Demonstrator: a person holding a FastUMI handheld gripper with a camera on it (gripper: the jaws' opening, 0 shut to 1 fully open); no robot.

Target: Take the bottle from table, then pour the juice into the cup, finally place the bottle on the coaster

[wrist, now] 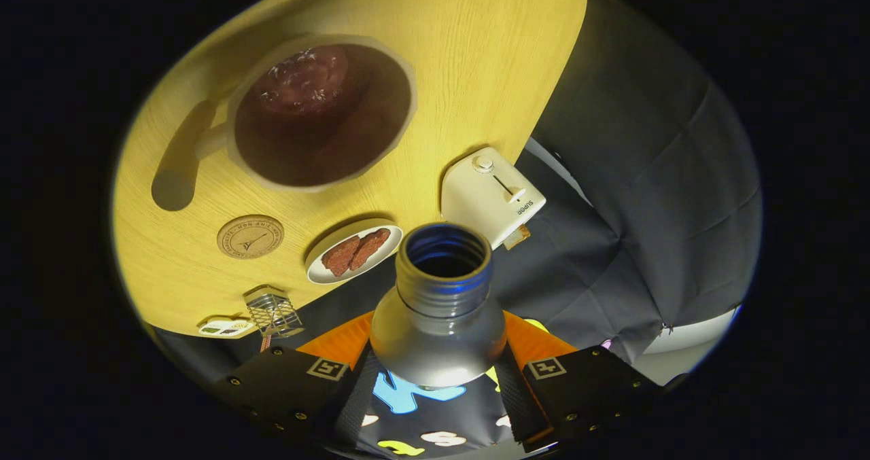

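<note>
My gripper (438,372) is shut on a clear plastic bottle (438,324), both fingers pressing its sides just below the shoulder. The bottle's uncapped mouth (445,256) points forward, tilted above the table. Beyond the mouth stands a white cup (319,110) with a handle, holding dark red juice with bubbles on its surface. A round cork coaster (250,236) with a stamped design lies on the wooden table (476,59), between the cup and the table's edge.
A white plate (353,253) with two brown slices sits just ahead of the bottle mouth. A white toaster (493,195) stands at the table's edge. A small wire rack (273,310) and a flat white item (224,325) lie beside the coaster. Dark cloth hangs beyond the table.
</note>
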